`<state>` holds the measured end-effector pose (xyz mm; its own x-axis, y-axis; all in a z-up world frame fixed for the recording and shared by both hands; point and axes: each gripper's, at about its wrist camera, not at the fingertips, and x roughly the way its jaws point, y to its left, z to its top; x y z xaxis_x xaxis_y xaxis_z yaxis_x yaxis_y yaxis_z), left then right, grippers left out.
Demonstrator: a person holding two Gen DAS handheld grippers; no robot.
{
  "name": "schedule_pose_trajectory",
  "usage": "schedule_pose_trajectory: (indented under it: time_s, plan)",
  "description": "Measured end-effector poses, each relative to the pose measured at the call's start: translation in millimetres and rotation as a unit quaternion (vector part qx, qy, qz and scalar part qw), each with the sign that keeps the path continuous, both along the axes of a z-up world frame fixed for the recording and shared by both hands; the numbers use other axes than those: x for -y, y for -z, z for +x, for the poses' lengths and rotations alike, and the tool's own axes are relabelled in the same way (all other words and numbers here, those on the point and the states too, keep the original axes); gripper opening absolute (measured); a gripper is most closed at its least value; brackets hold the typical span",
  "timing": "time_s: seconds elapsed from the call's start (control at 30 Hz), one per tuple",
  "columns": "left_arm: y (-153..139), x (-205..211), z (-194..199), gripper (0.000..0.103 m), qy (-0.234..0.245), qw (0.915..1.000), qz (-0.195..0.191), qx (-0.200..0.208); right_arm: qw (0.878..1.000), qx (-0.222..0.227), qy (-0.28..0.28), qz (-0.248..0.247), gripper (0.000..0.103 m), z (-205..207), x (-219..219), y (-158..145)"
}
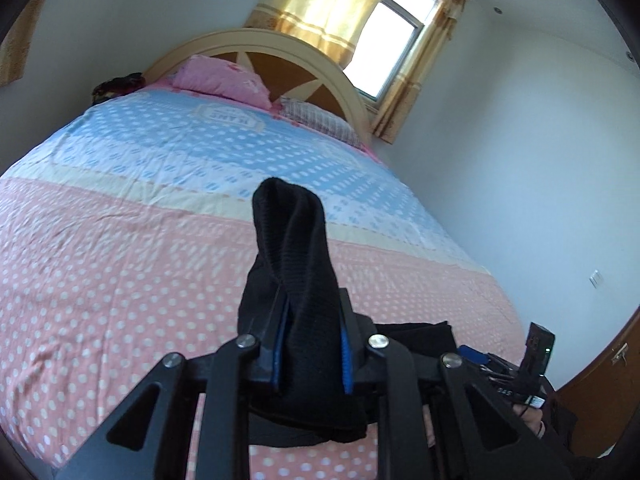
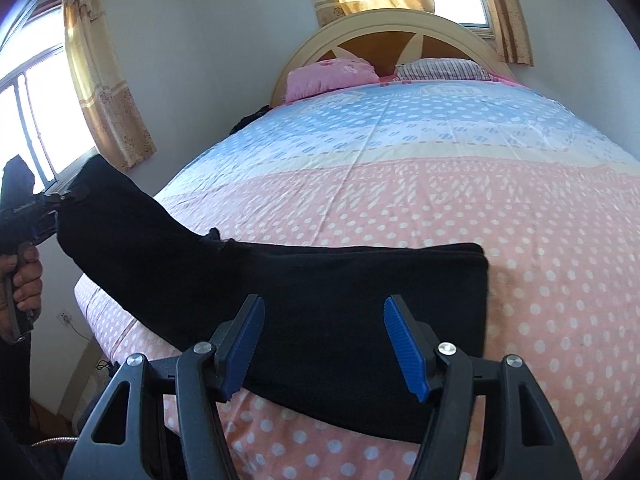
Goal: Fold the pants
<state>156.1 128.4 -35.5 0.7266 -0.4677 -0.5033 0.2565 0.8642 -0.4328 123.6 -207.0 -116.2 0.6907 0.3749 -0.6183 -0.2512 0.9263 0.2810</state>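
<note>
Left gripper [image 1: 310,344] pads mostly buried in bunched black pants [image 1: 292,264]; pants' near edge hidden behind right gripper [image 2: 324,344]; dark item [image 1: 116,86] by far headboard unidentifiable.

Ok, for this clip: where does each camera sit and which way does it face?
Left wrist: on the left gripper, facing the headboard; its fingers pinch a bunched end of the black pants.
Right wrist: on the right gripper, facing the headboard over the folded pants; fingers open; the left hand shows at left.
Shared: pants, polka-dot bedspread, pink pillow.
</note>
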Motion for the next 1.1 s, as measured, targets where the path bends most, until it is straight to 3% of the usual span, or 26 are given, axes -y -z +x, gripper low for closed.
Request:
schedule_pose_trajectory:
  time_s: [0.13,0.27,0.43,0.57,0.67,0.77,0.83,0.9,1.0,1.1]
  plan:
    - [-21,60,6,0.021,0.065,0.9978,0.004,0.012,0.999,-0.017,0.045,0.010,0.064,0,34,4]
    - [-22,130,11,0.022,0.124,0.9919,0.027,0.002,0.995,-0.025,0.090,0.020,0.064,-2,69,8]
    - [17,218,25,0.021,0.176,0.9814,0.066,-0.038,0.990,-0.031,0.134,0.038,0.064,0,97,14]
    - [63,271,37,0.022,0.184,0.9731,0.125,-0.060,0.988,-0.039,0.138,0.053,0.064,2,106,21]
    - [84,287,37,0.024,0.180,0.9688,0.159,-0.063,0.989,-0.036,0.134,0.057,0.064,2,105,23]
    - [82,298,30,0.032,0.191,0.9672,0.155,-0.065,0.988,-0.035,0.135,0.063,0.064,4,107,26]
    - [68,295,21,0.040,0.199,0.9698,0.133,-0.046,0.987,-0.036,0.140,0.067,0.064,4,110,27]
    - [56,286,14,0.061,0.199,0.9722,0.122,-0.024,0.986,-0.032,0.140,0.081,0.064,2,112,26]
    - [48,265,14,0.071,0.160,0.9766,0.143,0.005,0.984,-0.026,0.139,0.106,0.064,-4,112,16]
    - [51,233,15,0.082,0.106,0.9798,0.168,0.023,0.988,-0.005,0.100,0.117,0.064,-13,89,-4]
